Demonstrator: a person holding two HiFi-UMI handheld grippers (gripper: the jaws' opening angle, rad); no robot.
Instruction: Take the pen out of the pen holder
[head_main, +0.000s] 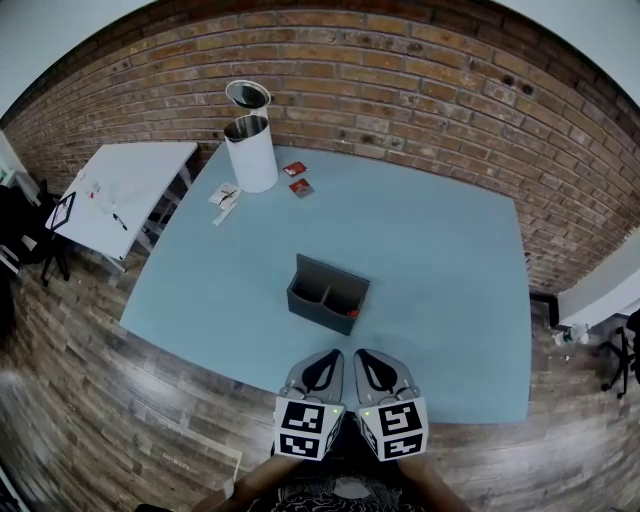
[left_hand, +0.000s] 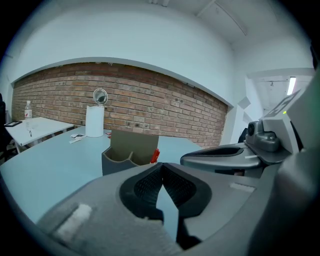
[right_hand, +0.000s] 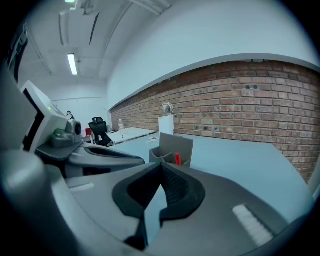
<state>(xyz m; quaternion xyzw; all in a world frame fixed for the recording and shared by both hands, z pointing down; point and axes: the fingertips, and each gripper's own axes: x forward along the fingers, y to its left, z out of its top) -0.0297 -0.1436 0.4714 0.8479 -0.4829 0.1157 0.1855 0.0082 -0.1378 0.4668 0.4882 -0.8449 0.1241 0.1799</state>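
Note:
A dark grey two-compartment pen holder (head_main: 328, 294) stands near the middle of the pale blue table (head_main: 440, 270). A red pen (head_main: 352, 314) pokes out at its near right corner. The same holder (left_hand: 130, 152) and pen (left_hand: 155, 156) show in the left gripper view, and holder (right_hand: 172, 148) and pen (right_hand: 177, 159) in the right gripper view. My left gripper (head_main: 331, 358) and right gripper (head_main: 362, 358) hang side by side at the table's near edge, short of the holder. Both are shut with nothing between their jaws, as seen on the left gripper (left_hand: 161, 166) and right gripper (right_hand: 161, 168).
A white cylindrical bin (head_main: 250, 150) with a raised lid stands at the far left corner, with red packets (head_main: 297, 178) and papers (head_main: 225, 195) beside it. A white side table (head_main: 125, 190) is to the left. A brick wall (head_main: 400, 90) runs behind.

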